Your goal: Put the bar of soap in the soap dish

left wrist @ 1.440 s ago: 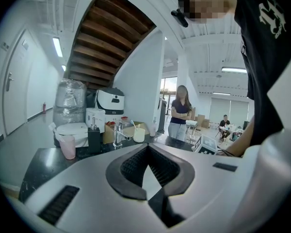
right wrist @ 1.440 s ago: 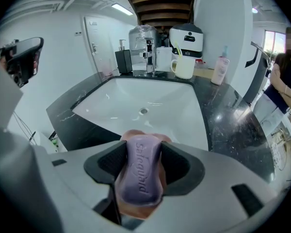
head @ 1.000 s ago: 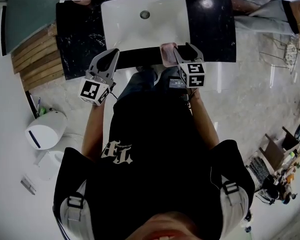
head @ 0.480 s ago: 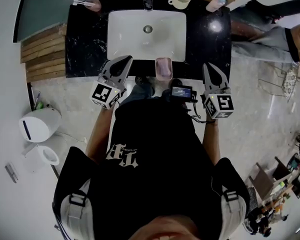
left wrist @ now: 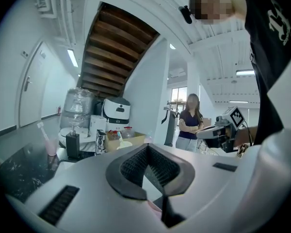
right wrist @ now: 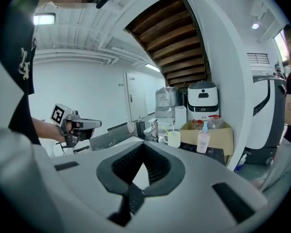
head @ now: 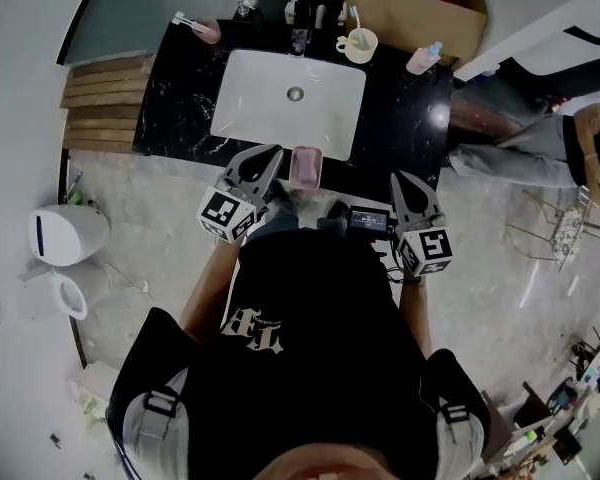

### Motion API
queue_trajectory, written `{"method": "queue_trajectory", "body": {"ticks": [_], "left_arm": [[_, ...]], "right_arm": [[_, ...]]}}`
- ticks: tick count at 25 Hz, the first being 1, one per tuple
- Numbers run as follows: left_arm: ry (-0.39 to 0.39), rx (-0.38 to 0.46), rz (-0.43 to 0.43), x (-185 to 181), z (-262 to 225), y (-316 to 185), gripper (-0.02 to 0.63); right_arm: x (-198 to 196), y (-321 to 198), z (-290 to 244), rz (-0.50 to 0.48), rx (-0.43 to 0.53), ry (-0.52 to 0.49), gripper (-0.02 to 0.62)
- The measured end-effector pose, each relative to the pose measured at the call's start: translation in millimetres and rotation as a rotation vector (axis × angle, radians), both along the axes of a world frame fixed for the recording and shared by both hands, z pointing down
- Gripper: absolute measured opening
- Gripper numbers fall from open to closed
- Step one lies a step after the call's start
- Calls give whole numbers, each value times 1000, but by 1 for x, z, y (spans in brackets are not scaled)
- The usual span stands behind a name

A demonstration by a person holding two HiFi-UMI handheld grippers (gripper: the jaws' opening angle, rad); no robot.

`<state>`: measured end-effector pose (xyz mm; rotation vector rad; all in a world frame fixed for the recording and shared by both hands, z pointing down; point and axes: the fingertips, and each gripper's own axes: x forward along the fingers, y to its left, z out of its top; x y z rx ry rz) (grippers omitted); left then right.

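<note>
My right gripper (head: 400, 178) came off the soap dish (head: 306, 166) and pulled back right, jaws now closed, empty. Left gripper (head: 275, 152) moved nearer the dish.

The soap dish (head: 306, 166) sits on the tabletop's (head: 180, 118) near edge, just right of the left gripper's (head: 263, 160) tip and well left of the right gripper (head: 402, 183). Beyond both grippers the sink (head: 255, 108) is set into the tabletop (faucet (head: 298, 38) at its far rim). A mug (head: 359, 43) and a bottle (head: 423, 60) stand far ahead of the right gripper, with a box (head: 420, 8) behind them.
</note>
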<state>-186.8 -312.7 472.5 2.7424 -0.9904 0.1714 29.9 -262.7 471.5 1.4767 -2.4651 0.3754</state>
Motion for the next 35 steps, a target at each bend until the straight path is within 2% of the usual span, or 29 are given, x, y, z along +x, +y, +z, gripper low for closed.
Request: {"method": "queue_trajectory", "body": {"ticks": [10, 20, 22, 26, 35], "left_arm": [[-9, 1, -100, 30, 6, 43, 2], [-16, 24, -132, 49, 7, 58, 2], [-30, 31, -124, 49, 5, 59, 2], [-105, 61, -74, 62, 10, 67, 2], [-88, 71, -54, 78, 5, 72, 2]], "right_arm": [[39, 24, 11, -71, 6, -8, 8], [63, 34, 8, -75, 37, -29, 8], [62, 34, 7, -75, 41, -30, 8], [67, 36, 7, -68, 49, -43, 8], [69, 39, 6, -74, 50, -55, 8]]}}
